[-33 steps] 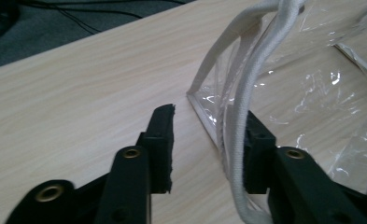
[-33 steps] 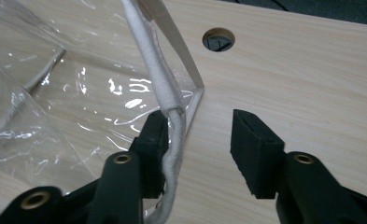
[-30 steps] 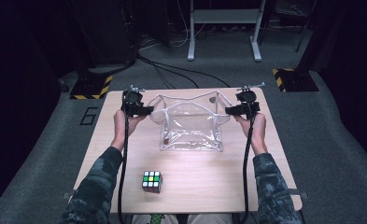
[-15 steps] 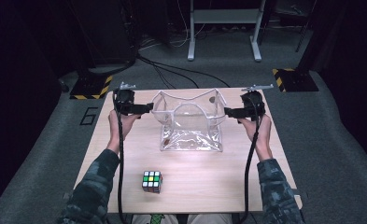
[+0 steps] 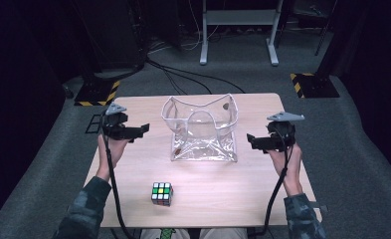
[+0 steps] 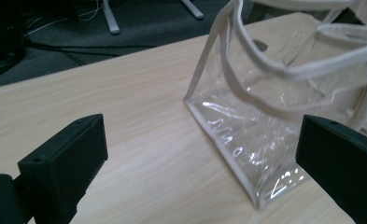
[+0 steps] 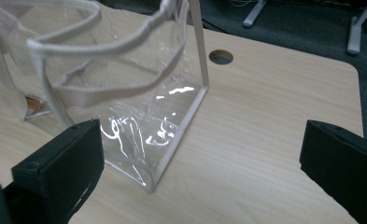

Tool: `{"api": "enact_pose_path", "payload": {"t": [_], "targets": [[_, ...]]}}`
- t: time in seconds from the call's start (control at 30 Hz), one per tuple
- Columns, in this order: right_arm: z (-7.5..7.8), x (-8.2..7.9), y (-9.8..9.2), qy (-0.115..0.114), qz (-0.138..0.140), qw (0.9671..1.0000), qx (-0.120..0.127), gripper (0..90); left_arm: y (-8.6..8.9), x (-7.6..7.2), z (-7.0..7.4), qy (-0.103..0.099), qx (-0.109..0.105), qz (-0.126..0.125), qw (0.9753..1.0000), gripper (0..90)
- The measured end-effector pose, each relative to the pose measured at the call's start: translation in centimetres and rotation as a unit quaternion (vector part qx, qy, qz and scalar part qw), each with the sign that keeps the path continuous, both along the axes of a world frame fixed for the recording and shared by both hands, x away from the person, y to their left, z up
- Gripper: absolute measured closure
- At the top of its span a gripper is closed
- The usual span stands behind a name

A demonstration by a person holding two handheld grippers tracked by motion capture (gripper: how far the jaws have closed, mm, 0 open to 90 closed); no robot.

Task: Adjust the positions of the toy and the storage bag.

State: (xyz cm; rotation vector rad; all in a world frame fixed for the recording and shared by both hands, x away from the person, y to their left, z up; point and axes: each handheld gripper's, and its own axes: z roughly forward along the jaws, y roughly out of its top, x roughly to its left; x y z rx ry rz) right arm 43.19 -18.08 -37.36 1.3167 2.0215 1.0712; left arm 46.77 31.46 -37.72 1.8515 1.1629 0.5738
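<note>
High view: a clear plastic tote bag (image 5: 201, 130) stands open at the middle of the wooden surface (image 5: 262, 184), with the left gripper (image 5: 133, 130) and right gripper (image 5: 255, 142) held to either side, both apart from it.

Both sets of fingers are spread wide and grasp nothing; in the left gripper view one black finger (image 6: 64, 163) frames the bag's left edge, and in the right gripper view the bag's white-trimmed right corner (image 7: 172, 149) lies between the spread fingers. The bag looks light, thin and floppy, its glossy film likely slippery and quick to crumple, so the stitched white rim (image 5: 199, 103) or the fabric handles (image 7: 102, 49) look the surest places to take hold. A colour cube (image 5: 162, 193) sits on the near part of the surface, left of centre, well apart from the bag.
</note>
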Motion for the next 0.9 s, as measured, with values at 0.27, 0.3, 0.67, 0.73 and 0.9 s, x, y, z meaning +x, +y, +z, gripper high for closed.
{"api": "enact_pose_path", "payload": {"t": [0.27,0.3,0.67,0.73,0.9], "targets": [[-6.0,-2.9,-2.1,0.033,-0.024,0.9991,0.013,0.0,2.9,-3.5,-4.6,0.024,0.001,0.019,0.9995,1.7],[-6.0,-2.9,-2.1,0.033,-0.024,0.9991,0.013,0.0,3.1,-3.7,-5.1,0.028,0.004,0.019,0.9994,1.7],[-14.8,-4.4,-4.6,0.101,-0.055,0.9934,0.004,0.0,4.8,-7.0,-12.3,0.085,0.004,0.007,0.9964,1.1],[-15.2,-4.5,-4.6,0.094,-0.061,0.9937,-0.009,0.0,4.6,-7.5,-13.2,0.088,0.015,0.009,0.9960,1.0],[-15.6,-4.6,-4.1,0.075,-0.056,0.9950,-0.035,0.0,4.0,-8.1,-15.3,0.088,0.040,0.019,0.9952,1.7]]}}
